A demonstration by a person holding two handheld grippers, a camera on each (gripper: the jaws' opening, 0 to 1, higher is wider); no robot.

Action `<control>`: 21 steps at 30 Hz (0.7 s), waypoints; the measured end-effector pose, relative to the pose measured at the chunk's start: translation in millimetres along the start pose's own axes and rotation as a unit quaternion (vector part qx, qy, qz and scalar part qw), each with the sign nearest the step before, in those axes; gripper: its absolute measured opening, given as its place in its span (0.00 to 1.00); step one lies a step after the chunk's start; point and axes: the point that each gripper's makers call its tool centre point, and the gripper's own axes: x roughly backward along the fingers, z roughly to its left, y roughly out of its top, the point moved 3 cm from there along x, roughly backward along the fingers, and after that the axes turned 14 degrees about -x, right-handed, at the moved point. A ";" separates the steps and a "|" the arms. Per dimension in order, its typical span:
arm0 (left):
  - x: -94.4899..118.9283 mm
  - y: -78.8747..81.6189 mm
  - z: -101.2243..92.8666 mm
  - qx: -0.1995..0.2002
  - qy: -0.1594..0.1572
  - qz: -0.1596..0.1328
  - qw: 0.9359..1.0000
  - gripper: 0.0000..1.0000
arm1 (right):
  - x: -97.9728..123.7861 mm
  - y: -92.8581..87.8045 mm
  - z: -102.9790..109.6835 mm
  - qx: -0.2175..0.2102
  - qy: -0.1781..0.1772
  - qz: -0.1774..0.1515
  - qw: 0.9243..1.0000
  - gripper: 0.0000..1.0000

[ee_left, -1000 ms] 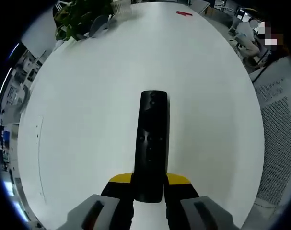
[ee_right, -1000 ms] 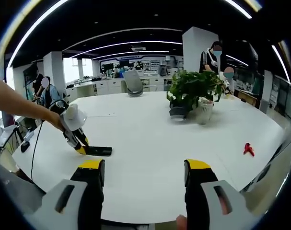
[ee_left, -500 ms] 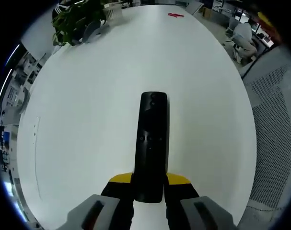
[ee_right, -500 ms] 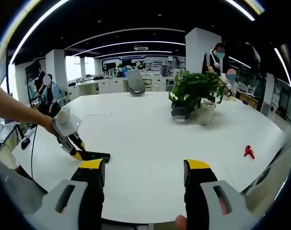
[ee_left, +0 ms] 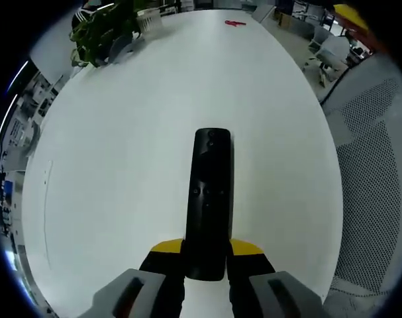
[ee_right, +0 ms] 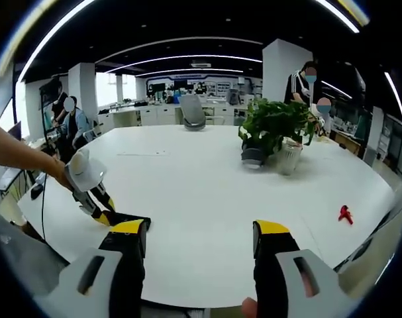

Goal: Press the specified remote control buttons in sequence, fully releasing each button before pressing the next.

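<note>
In the right gripper view, your left claw point(ee_right: 108, 216) with the remote control point(ee_right: 129, 218) has drawn back toward the tabletop point(ee_right: 207, 192) edge nearest you, and it now sits partly behind your right claw's point(ee_right: 199, 246) jaw. Your arm point(ee_right: 18, 158) reaches in lower than a second ago.

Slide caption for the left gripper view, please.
Left gripper clamps the near end of a black remote control above a white oval table.
</note>
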 end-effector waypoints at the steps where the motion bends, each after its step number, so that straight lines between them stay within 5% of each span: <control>1: 0.2 -0.2 -1.3 0.003 0.001 -0.001 1.000 0.23 | 0.0 0.0 -0.4 0.000 -0.001 0.000 1.000 0.67; 21: 5.2 2.5 -46.5 0.014 0.004 -0.025 1.000 0.23 | -1.7 -4.0 1.2 -0.008 0.006 0.014 1.000 0.66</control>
